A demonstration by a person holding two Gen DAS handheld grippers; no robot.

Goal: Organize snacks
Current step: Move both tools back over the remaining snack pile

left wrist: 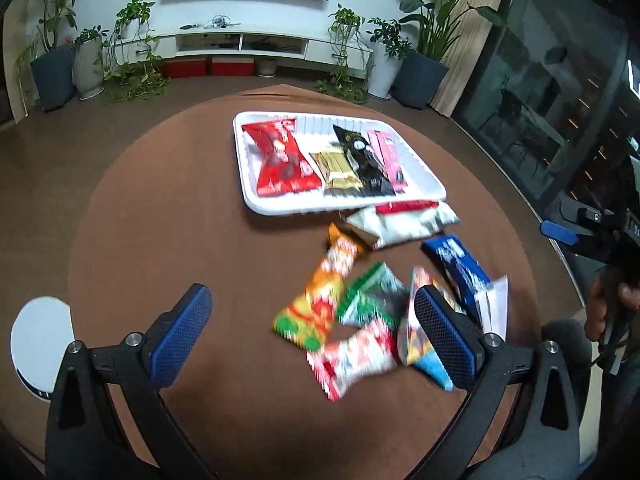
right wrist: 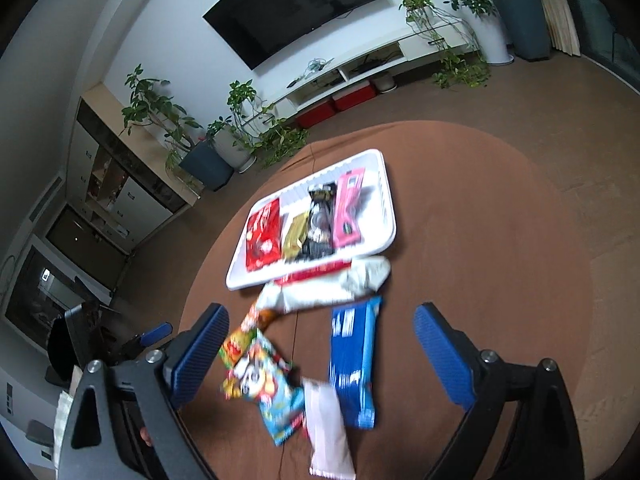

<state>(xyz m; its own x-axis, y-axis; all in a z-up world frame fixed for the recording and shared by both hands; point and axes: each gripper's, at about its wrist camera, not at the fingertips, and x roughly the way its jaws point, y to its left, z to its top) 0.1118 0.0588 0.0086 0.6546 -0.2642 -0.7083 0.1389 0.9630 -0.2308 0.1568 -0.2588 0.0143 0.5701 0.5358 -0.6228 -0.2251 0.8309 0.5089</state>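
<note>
On the round brown table (left wrist: 168,216) a white tray (left wrist: 256,196) sits toward the far side with four packets laid side by side in it: a red packet (left wrist: 276,156) at the left, then a gold packet (left wrist: 334,170), a black packet (left wrist: 366,160) and a pink packet (left wrist: 386,154), leaving the tray's right end bare. The rest of the snacks lie loose on the near side: a white pouch with a red stripe (left wrist: 404,220) touching the tray's near edge, a blue box (right wrist: 354,360) to the right, an orange packet (left wrist: 324,292), a green packet (left wrist: 372,294), a red-and-white packet (left wrist: 352,356), a cartoon-printed packet (right wrist: 266,384) and a pale pink packet (right wrist: 328,428). The left gripper (left wrist: 312,328) hangs over the left of this heap with its jaws spread wide and nothing between the pads, and the right gripper (right wrist: 322,354) is likewise released and empty, its jaws straddling the blue box and its neighbours from above without touching them. The loose packets overlap and both views are smeared by motion, so a closing jaw could likely pinch two wrappers at once or slide off a slick, puffy one. The two grippers work close together over the same pile and might collide. The pouch leaning on the tray could nudge it if dragged.
</note>
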